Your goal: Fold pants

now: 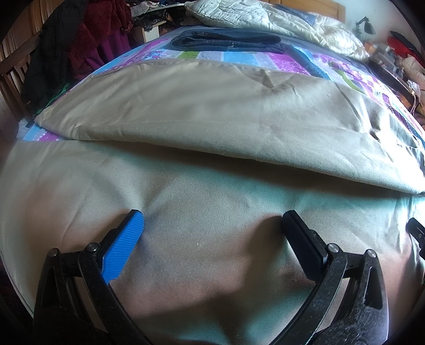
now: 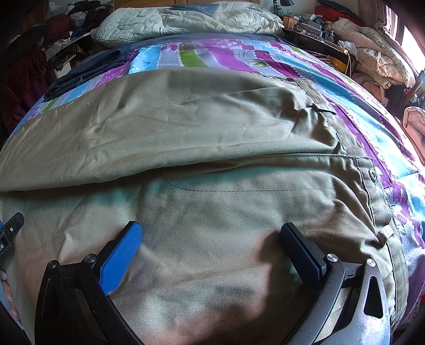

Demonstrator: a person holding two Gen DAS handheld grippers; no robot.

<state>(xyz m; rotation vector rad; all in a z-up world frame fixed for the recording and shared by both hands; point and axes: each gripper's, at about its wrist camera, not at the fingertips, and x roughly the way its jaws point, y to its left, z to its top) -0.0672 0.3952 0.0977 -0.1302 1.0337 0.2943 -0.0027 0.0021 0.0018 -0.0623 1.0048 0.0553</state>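
Beige pants (image 2: 212, 127) on bedspread (image 2: 265, 61); jeans (image 1: 228, 41) beyond.

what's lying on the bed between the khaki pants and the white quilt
Dark blue folded jeans on the patterned sheet, between the pants and quilt; clearest in the left wrist view.

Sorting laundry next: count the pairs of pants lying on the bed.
2. The khaki cotton pants lie spread out under both open grippers. The dark blue folded pants lie further back, near the white quilt. More may be hidden among the bedding.
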